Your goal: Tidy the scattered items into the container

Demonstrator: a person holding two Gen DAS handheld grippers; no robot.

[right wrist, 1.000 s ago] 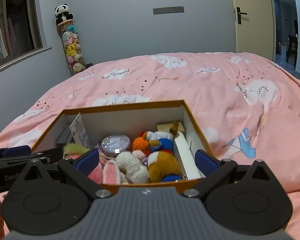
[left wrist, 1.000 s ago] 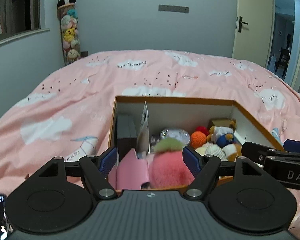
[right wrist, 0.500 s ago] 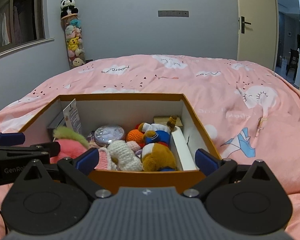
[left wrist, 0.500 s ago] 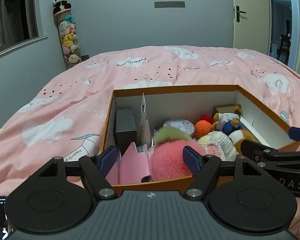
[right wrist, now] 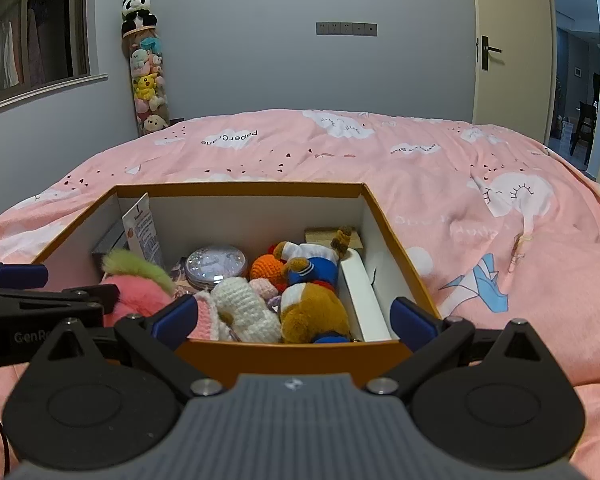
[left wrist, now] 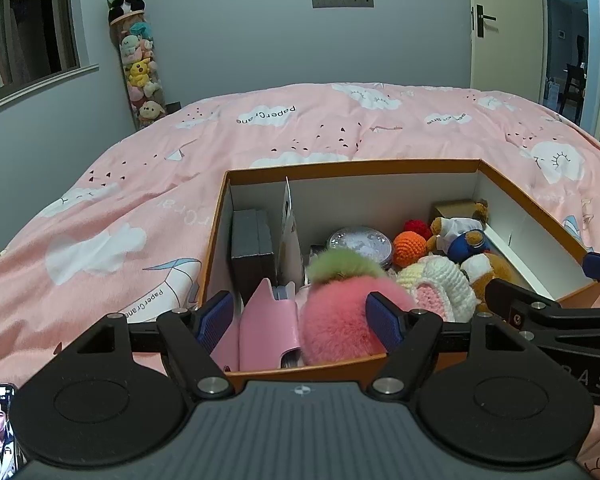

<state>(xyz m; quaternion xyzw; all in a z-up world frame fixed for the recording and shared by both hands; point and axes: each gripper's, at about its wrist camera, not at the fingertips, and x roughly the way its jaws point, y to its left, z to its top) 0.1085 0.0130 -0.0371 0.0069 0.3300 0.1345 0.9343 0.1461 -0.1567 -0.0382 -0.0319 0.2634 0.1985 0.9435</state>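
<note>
We hold both the left tongs [left wrist: 300,314] and right tongs [right wrist: 294,314] apart over the near edge of the orange box [right wrist: 240,189] on the pink bed [right wrist: 480,216], the fluffy pink plush [left wrist: 336,320] lying inside at its near left.

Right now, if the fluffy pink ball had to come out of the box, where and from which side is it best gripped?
Probably across the round pink body of the fluffy pink ball, from above. It sits on top at the near wall of the box, with the pink case close on one side and the white crocheted toy on the other, so sideways entry looks crowded.
</note>
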